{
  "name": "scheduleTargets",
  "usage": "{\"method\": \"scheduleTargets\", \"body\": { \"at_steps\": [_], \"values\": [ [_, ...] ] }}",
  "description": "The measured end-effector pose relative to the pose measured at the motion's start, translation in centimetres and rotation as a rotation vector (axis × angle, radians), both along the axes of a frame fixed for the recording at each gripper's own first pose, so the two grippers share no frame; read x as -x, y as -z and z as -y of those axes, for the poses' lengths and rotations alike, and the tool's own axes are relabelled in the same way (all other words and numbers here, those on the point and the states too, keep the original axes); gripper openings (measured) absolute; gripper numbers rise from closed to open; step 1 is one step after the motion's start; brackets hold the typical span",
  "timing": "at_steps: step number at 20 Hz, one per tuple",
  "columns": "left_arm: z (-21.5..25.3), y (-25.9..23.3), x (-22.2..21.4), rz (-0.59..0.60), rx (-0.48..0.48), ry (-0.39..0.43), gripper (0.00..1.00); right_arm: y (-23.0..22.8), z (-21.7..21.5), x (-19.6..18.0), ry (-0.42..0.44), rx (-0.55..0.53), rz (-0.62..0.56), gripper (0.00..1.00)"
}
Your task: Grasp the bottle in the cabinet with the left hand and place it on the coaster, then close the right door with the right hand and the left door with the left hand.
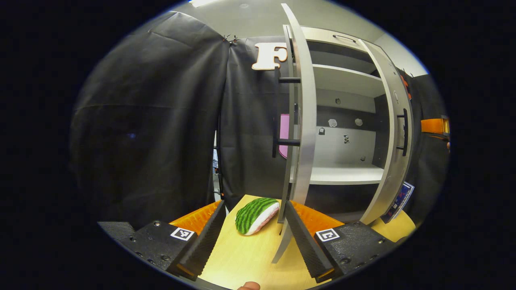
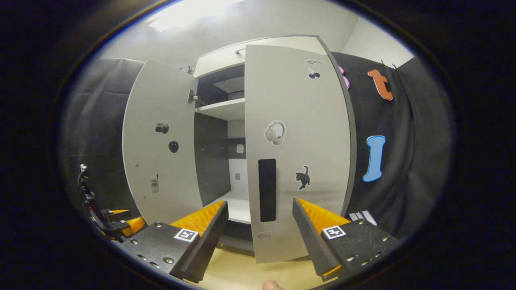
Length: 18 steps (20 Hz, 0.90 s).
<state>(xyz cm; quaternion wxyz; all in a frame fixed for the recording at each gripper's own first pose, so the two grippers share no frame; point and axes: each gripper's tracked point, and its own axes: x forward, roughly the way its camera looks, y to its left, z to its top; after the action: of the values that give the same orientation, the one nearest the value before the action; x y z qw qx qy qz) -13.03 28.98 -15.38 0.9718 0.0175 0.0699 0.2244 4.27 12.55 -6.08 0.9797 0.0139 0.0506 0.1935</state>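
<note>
The cabinet (image 1: 346, 121) is the biggest thing before me — pale grey, with dark inner walls, white shelves (image 1: 342, 175) and small stickers on its back panel. In the left gripper view its left door (image 1: 302, 121) stands edge-on at twelve o'clock, a black bar handle (image 1: 288, 110) on it. The right door (image 2: 298, 153) fills the right gripper view at twelve o'clock — a black handle (image 2: 267, 189) and cat, headphone and cherry stickers on its face; no writing I can read. I see no bottle on the shelves in view. On the wooden table (image 1: 250, 257), a green-striped watermelon-slice coaster (image 1: 256, 215) lies at twelve o'clock. My left gripper (image 1: 254, 237) is spread wide, empty; my right gripper (image 2: 260, 237) likewise.
</note>
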Motion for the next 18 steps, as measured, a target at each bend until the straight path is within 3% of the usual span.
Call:
{"method": "scheduleTargets", "body": {
  "at_steps": [2,9,11,14,15,18],
  "values": [
    [-0.3,0.0,-0.2,-0.003,-0.002,-0.002,0.94,0.2,0.0,-0.2,0.001,-0.001,-0.003,0.96],
    [-0.8,0.1,-1.0,-0.016,-0.018,-0.005,0.94,0.2,0.1,-0.6,0.007,-0.005,0.003,0.96],
    [-0.8,0.1,-1.1,-0.015,-0.005,0.005,0.94,0.1,0.1,-0.8,0.007,-0.001,0.002,0.93],
    [-0.8,0.4,-1.3,-0.008,0.040,0.030,0.93,0.1,0.2,-0.6,0.006,-0.001,0.003,0.96],
    [-0.8,0.4,-1.4,-0.008,0.047,0.034,0.93,0.2,0.2,-0.6,0.005,0.000,0.003,0.93],
    [-0.7,0.3,-1.5,-0.015,0.038,0.045,0.93,0.4,0.1,-0.6,0.000,0.008,0.001,0.96]
  ]
}}
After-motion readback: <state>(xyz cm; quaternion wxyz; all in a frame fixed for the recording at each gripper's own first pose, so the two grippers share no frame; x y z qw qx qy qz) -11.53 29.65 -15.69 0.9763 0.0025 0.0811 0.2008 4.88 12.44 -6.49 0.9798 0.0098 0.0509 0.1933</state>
